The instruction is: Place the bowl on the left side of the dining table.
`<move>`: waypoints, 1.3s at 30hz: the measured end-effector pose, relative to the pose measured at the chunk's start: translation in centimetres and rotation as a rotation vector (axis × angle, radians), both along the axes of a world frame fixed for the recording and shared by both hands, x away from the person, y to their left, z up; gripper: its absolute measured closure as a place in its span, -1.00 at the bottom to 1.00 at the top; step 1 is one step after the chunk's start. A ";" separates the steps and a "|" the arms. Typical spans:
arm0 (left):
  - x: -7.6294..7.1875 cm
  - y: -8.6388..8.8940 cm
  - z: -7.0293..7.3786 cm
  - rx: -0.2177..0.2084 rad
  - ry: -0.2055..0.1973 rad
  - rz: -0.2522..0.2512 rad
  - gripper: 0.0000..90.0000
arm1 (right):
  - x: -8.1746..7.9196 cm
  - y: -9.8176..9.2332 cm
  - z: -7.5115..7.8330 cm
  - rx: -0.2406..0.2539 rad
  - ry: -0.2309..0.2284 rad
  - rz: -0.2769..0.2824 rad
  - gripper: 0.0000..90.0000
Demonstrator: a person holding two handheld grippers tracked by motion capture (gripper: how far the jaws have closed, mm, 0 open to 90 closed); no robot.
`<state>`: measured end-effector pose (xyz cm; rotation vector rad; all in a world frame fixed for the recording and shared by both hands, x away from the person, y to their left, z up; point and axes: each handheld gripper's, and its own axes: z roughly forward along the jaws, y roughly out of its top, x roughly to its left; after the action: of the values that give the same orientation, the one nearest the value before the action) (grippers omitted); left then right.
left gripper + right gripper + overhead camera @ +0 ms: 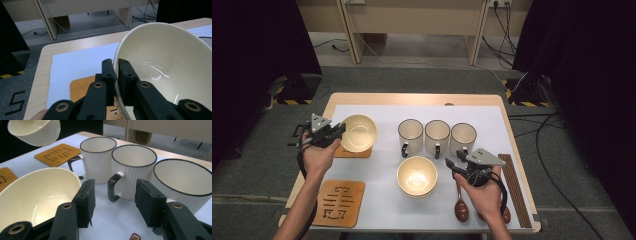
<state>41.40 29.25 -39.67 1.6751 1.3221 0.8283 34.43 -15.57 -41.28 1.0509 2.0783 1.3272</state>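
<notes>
A cream bowl (358,132) (162,62) hangs tilted above an orange cut-out coaster (353,151) (80,86) at the table's left. My left gripper (339,134) (115,63) is shut on its rim, one jaw inside and one outside. In the right gripper view the held bowl (35,131) floats above that coaster (58,153). My right gripper (454,162) (116,195) stands open and holds nothing, just in front of the three mugs and to the right of a second cream bowl (417,175) (37,195) that rests on the white mat.
Three white ribbed mugs (410,132) (437,132) (463,135) stand in a row at the middle. A second coaster (338,202) lies front left. Brown spoons (461,207) and dark chopsticks (514,187) lie at the front right, by the table edge.
</notes>
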 end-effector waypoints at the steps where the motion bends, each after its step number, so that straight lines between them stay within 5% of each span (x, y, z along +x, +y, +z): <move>1: 0.2 0.1 -0.2 -0.002 0.004 0.006 0.84 | 0.0 0.0 0.0 0.001 -0.001 0.000 0.13; 39: 4.4 2.4 -4.9 -0.022 0.141 0.122 0.84 | 0.1 -0.1 -0.2 0.002 0.008 -0.002 0.13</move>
<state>45.76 31.67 -44.62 1.6745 1.5372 0.7744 34.54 -15.70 -41.52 1.0606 2.0814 1.3258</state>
